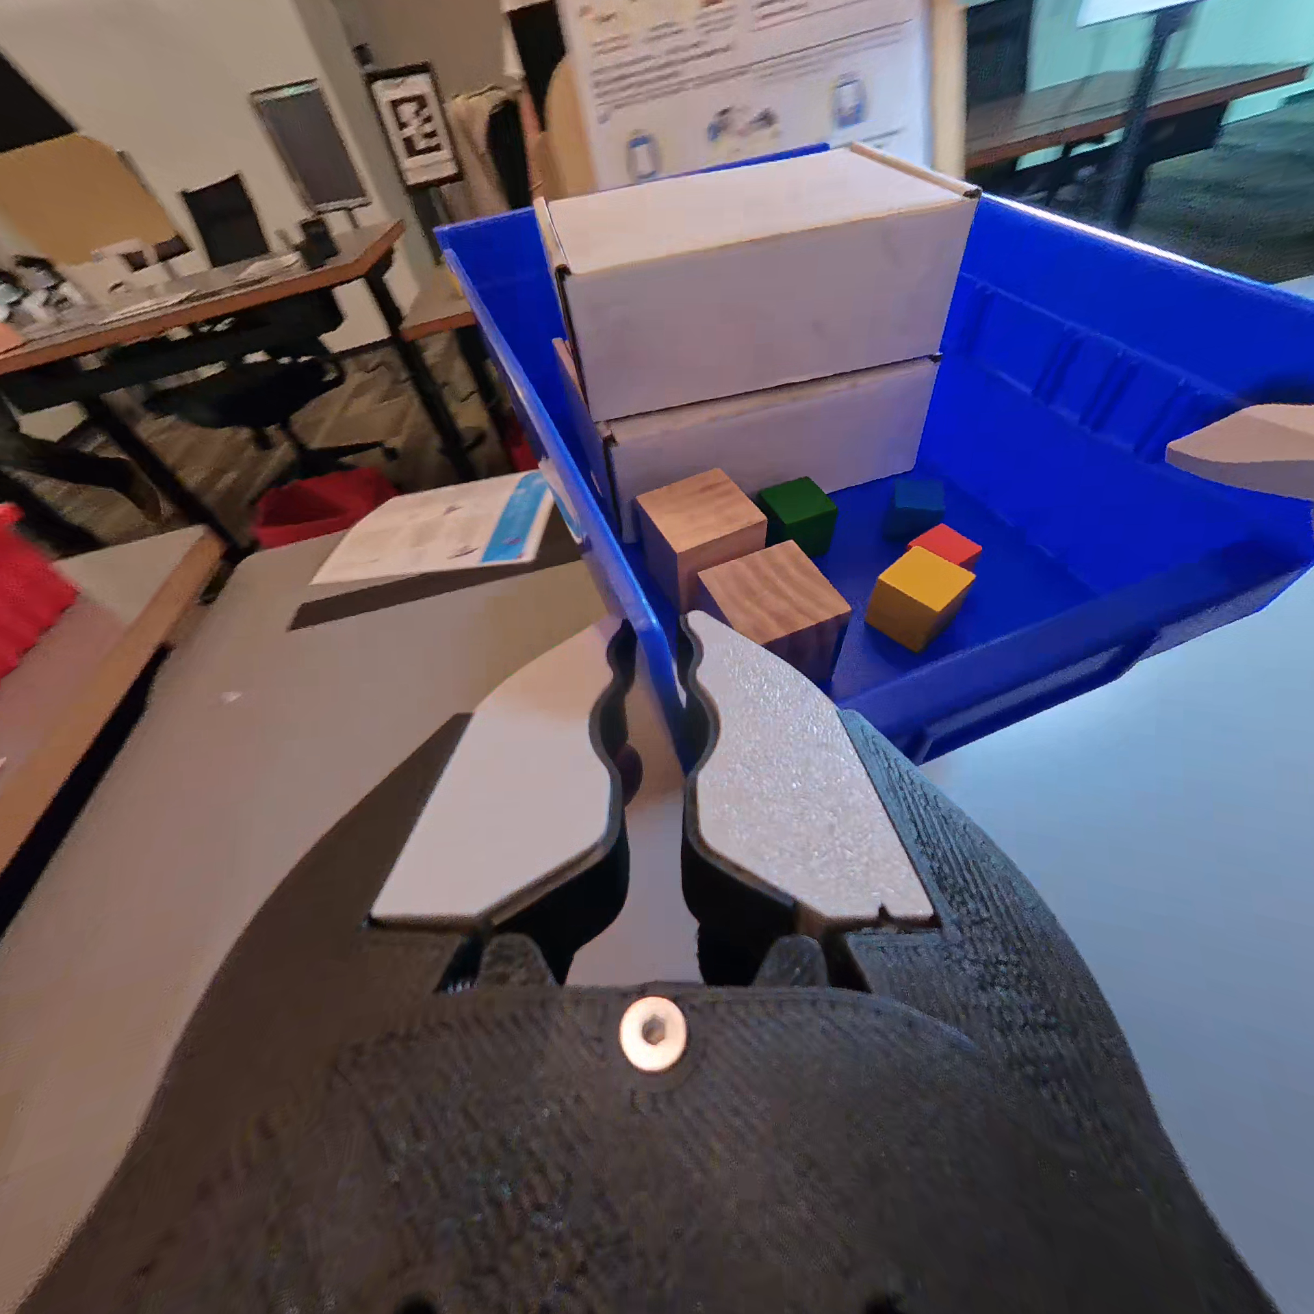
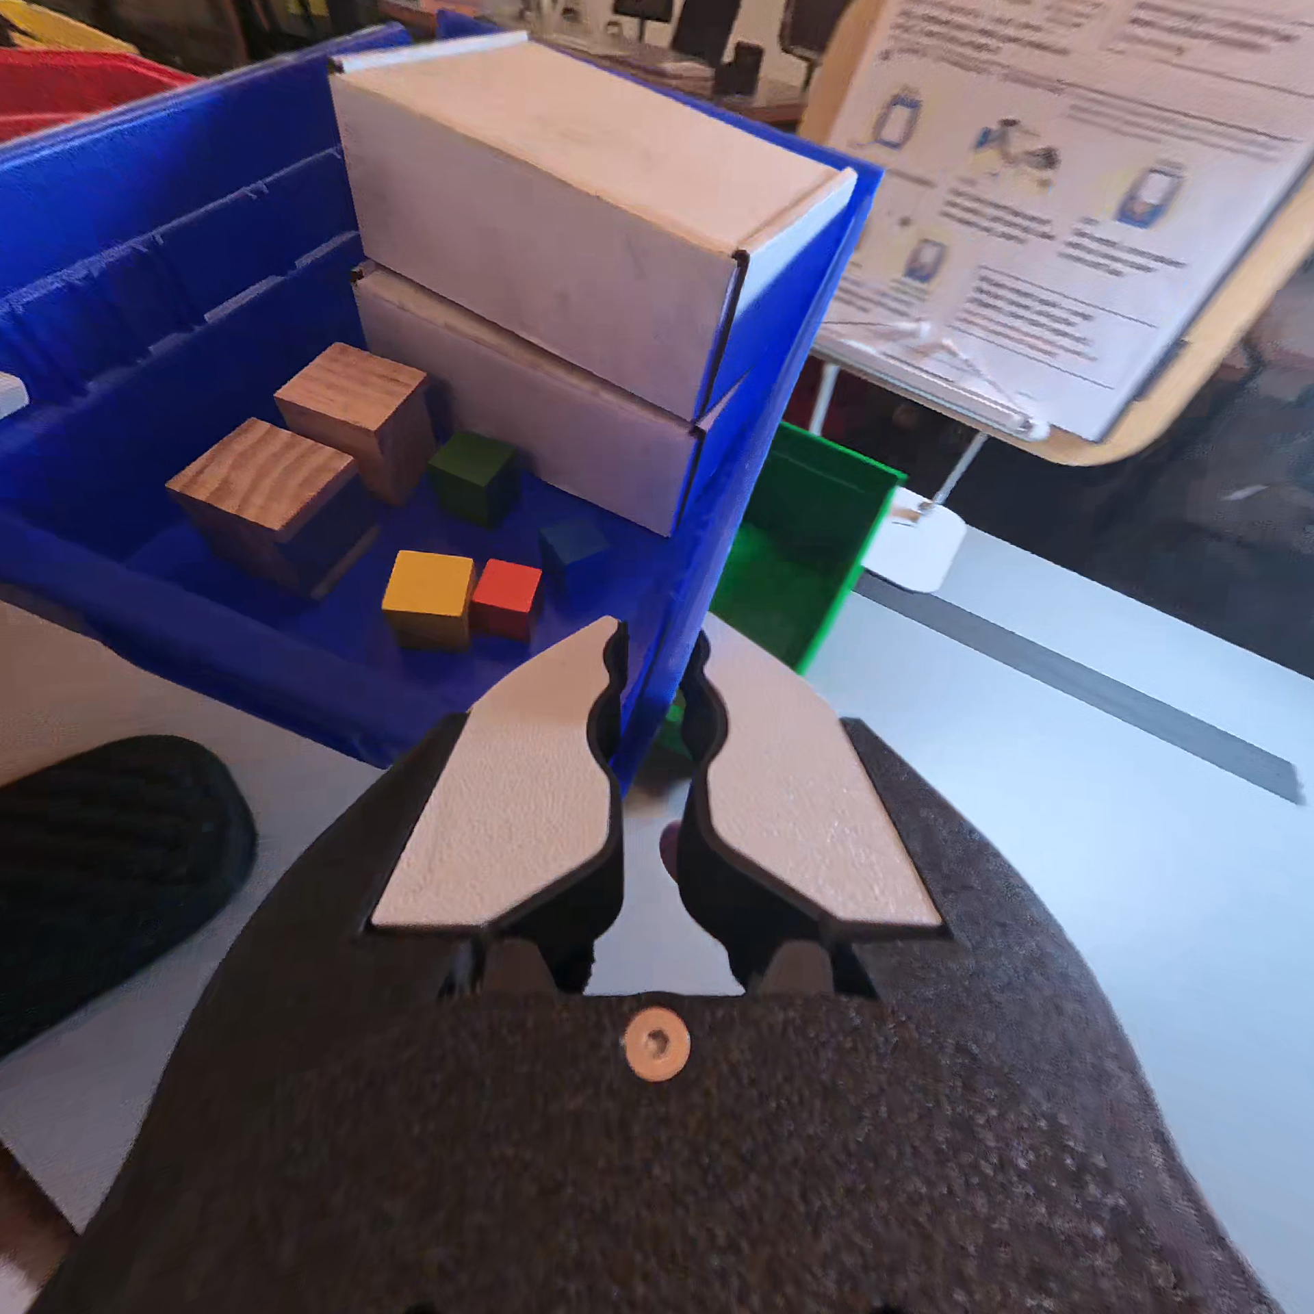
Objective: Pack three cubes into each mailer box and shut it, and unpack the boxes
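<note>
A blue bin (image 1: 1109,441) (image 2: 142,234) holds two shut white mailer boxes stacked one on the other (image 1: 754,284) (image 2: 554,213). In front of them lie two large wooden cubes (image 1: 771,597) (image 2: 263,483) and small green (image 1: 800,512), blue (image 1: 917,505), red (image 1: 946,544) and yellow (image 1: 917,594) cubes. My left gripper (image 1: 658,633) is shut on the bin's left wall. My right gripper (image 2: 658,640) is shut on the bin's right wall. The bin looks tilted.
A grey table (image 1: 1138,889) carries the bin. A green bin (image 2: 803,540) stands just right of the blue one. A printed sheet (image 1: 441,526) lies on the table at the left. A poster on a stand (image 2: 1066,199) rises behind. The other gripper's fingertip (image 1: 1244,455) shows at the right edge. Tip to tip, the grippers are about 20 centimetres apart.
</note>
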### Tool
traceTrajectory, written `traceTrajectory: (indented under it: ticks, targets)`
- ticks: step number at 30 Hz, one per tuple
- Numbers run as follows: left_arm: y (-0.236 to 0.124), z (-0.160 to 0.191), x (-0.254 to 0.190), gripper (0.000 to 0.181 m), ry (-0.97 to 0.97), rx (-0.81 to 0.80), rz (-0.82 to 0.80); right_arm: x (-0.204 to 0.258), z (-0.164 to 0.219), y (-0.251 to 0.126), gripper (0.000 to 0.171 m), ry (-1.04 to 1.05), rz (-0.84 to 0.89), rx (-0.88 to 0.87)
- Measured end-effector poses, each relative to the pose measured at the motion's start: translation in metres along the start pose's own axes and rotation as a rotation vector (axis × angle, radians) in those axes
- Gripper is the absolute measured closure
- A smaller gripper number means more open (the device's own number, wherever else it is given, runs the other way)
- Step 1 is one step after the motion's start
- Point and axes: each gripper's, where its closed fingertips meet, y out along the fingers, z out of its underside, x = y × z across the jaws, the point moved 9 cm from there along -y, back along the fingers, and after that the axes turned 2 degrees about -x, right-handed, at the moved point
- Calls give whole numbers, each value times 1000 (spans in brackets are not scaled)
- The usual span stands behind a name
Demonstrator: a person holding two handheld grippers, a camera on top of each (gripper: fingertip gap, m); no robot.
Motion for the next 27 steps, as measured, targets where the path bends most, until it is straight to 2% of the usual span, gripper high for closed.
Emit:
traceTrajectory:
  ticks: [7,15,20,22,24,27]
  targets:
    - [-3,42,97,174,-63,142,-191,84,-10,93,158,-15,-192,83]
    - [33,127,152,176,-188,289,-301,141,40,180,156,-32,-285,183]
    - [54,170,160,177,-269,253,-366,151,65,202,153,-139,-269,165]
    - [64,178,158,170,-256,268,-289,143,69,198,144,-174,-324,176]
    - [64,172,158,156,-239,211,-210,127,63,182,136,-197,-359,131]
    - [50,148,162,140,-59,86,-228,96,56,159,121,-349,-362,133]
